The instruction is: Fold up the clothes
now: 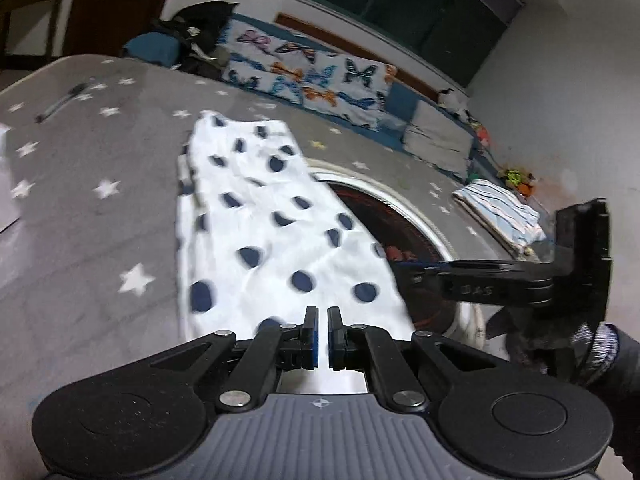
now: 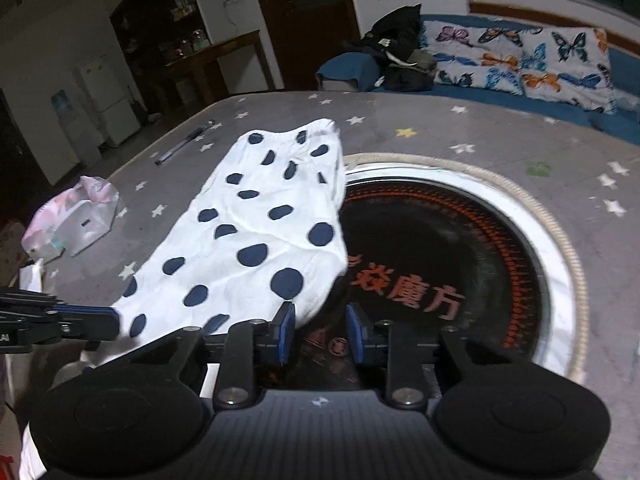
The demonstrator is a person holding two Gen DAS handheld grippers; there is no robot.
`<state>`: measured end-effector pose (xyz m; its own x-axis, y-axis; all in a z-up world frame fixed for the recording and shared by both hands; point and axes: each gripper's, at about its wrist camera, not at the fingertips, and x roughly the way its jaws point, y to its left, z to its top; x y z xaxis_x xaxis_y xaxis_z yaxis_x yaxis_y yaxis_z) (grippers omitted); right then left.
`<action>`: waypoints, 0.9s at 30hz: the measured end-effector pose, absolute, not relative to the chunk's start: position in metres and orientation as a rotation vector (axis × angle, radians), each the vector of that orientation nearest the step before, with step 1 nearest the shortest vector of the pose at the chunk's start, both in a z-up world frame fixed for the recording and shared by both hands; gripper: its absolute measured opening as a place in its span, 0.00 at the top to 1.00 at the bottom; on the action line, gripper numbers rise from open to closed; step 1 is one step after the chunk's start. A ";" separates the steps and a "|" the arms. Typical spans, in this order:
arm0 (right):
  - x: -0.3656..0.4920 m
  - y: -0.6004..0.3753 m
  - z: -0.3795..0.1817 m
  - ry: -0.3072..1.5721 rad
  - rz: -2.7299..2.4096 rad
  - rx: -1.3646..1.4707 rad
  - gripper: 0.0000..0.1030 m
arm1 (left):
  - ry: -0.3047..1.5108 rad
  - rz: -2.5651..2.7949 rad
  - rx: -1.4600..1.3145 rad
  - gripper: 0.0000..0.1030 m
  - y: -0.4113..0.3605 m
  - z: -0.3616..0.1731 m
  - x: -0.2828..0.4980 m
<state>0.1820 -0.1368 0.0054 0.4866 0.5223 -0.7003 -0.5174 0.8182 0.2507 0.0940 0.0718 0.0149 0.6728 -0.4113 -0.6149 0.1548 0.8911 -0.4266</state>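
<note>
A white garment with dark blue dots (image 1: 260,216) lies folded lengthwise on the grey star-patterned table (image 1: 80,184). It also shows in the right wrist view (image 2: 248,236). My left gripper (image 1: 323,322) is nearly shut at the garment's near edge; cloth shows under the jaws, but a grip is unclear. It enters the right wrist view from the left (image 2: 100,322), touching the garment's near corner. My right gripper (image 2: 320,320) is open at the garment's near right corner, over the black round plate (image 2: 440,248). It also shows side-on in the left wrist view (image 1: 408,272).
A striped folded cloth (image 1: 500,212) lies at the table's far right. A pen (image 2: 186,142) and a plastic bag (image 2: 76,216) lie at the left. A sofa with a butterfly blanket (image 2: 520,60) and dark clothes (image 2: 400,48) stands behind the table.
</note>
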 end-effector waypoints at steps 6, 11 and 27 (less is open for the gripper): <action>0.195 -0.135 0.000 0.878 0.697 0.088 0.78 | 0.775 -0.419 -0.307 0.83 0.044 0.017 0.113; 0.202 -0.129 0.008 0.855 0.768 0.123 0.95 | 0.781 -0.449 -0.286 0.79 0.030 0.013 0.129; 0.201 -0.110 0.042 0.760 0.891 0.143 0.91 | 0.834 -0.369 -0.460 0.90 0.054 -0.018 0.156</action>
